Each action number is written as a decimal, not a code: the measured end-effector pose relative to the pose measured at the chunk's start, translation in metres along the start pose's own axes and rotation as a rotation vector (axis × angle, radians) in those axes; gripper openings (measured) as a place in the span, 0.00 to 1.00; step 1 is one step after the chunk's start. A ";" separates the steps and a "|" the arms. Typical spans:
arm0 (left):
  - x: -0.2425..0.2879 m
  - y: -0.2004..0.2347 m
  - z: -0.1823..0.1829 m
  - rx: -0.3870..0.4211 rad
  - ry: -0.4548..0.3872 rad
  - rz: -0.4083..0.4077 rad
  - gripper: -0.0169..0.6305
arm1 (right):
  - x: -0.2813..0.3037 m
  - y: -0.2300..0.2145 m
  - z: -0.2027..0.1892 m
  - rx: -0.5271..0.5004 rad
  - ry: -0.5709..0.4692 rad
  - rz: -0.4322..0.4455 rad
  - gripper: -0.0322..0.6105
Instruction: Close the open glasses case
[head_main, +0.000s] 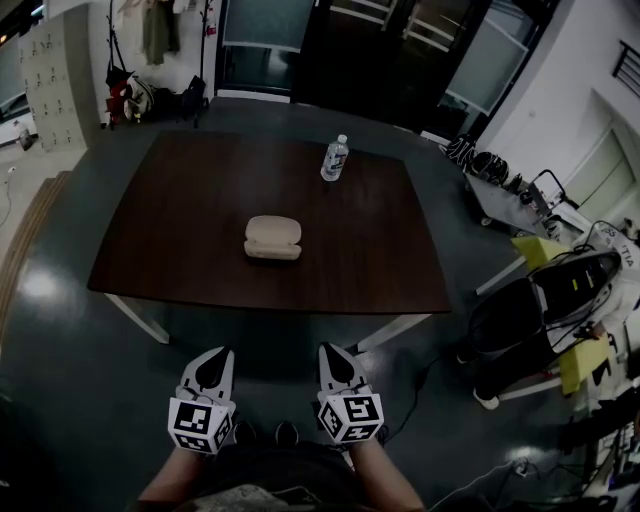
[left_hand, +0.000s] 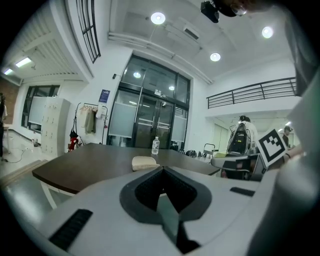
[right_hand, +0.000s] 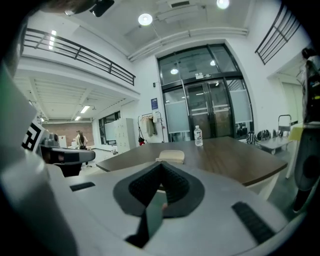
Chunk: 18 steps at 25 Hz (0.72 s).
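Grey floor lay beneath the left gripper (head_main: 218, 358) and right gripper (head_main: 332, 356), both with jaws together and empty, well short of the table (head_main: 180, 230). The case (head_main: 272, 238) sat mid-table, untouched, so closing it seemingly remained. A bottle (head_main: 335, 159) stood beyond.

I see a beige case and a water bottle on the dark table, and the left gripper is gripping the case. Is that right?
Not quite. The case and bottle are on the table, but the left gripper grips nothing: the head view shows it short of the table's near edge, apart from the case, and the left gripper view shows its jaws together, empty.
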<state>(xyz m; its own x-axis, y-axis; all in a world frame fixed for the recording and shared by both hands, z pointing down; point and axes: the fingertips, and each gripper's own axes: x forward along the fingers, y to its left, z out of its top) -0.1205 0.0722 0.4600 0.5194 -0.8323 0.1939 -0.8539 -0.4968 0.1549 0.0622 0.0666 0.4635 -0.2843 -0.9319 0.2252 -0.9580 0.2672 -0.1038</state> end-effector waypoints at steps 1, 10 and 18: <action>-0.001 0.002 -0.001 0.000 0.001 0.000 0.04 | 0.000 -0.002 -0.001 0.014 -0.003 -0.018 0.03; -0.007 0.029 -0.004 0.002 0.000 -0.006 0.04 | -0.005 -0.005 -0.008 0.056 -0.054 -0.090 0.03; 0.015 0.038 -0.009 0.017 0.024 -0.008 0.04 | 0.001 -0.032 -0.012 0.057 -0.046 -0.133 0.03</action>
<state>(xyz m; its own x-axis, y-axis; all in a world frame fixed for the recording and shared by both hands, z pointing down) -0.1446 0.0429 0.4770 0.5264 -0.8225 0.2156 -0.8502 -0.5074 0.1403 0.0919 0.0600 0.4785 -0.1521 -0.9686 0.1966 -0.9831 0.1277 -0.1312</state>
